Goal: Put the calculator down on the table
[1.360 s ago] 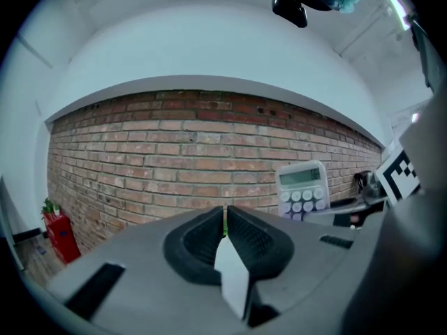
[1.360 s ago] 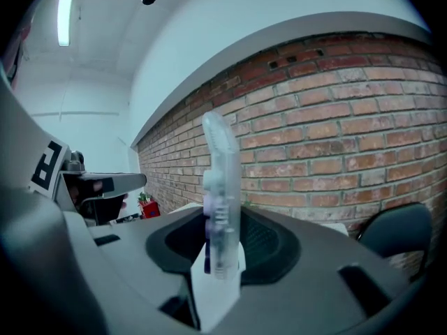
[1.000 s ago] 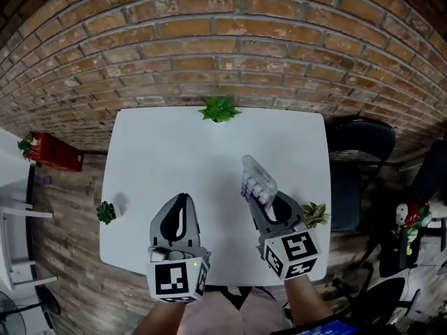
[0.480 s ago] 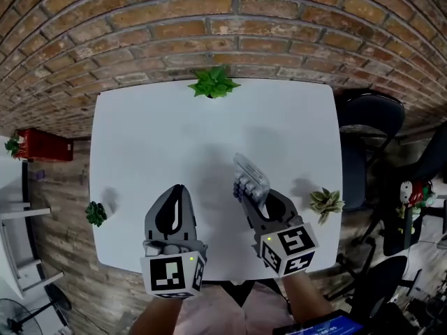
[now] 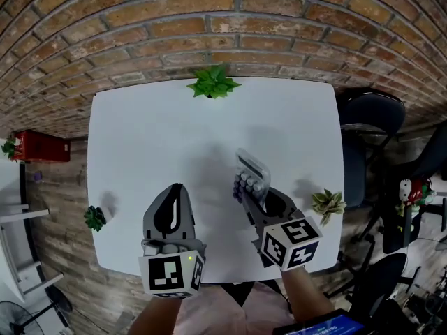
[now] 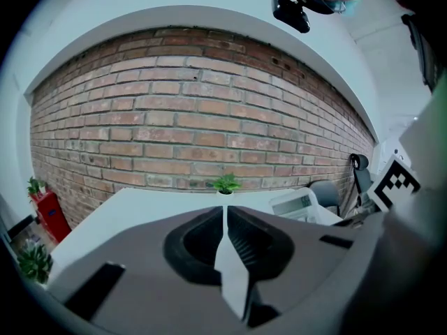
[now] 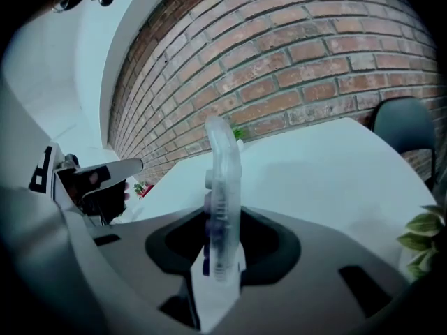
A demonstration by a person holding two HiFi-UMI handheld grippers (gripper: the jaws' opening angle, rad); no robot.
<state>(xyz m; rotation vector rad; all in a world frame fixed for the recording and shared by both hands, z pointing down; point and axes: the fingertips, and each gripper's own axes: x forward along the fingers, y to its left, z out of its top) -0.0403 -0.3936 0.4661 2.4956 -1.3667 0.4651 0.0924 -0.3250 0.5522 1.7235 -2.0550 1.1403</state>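
Head looks down, others forward — shared table (image 5: 154, 138)

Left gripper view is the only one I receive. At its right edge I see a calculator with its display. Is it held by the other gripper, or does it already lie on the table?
Observer: It is held. The right gripper is shut on the calculator, with the jaws clamped on its lower end.
Operator: Does it already touch the table?
Observer: I cannot tell. In the head view it sticks out of the jaws toward the brick wall, over the white table.
Operator: Is something close to it on that side?
Observer: Only a small plant at the table's right edge, apart from the calculator.
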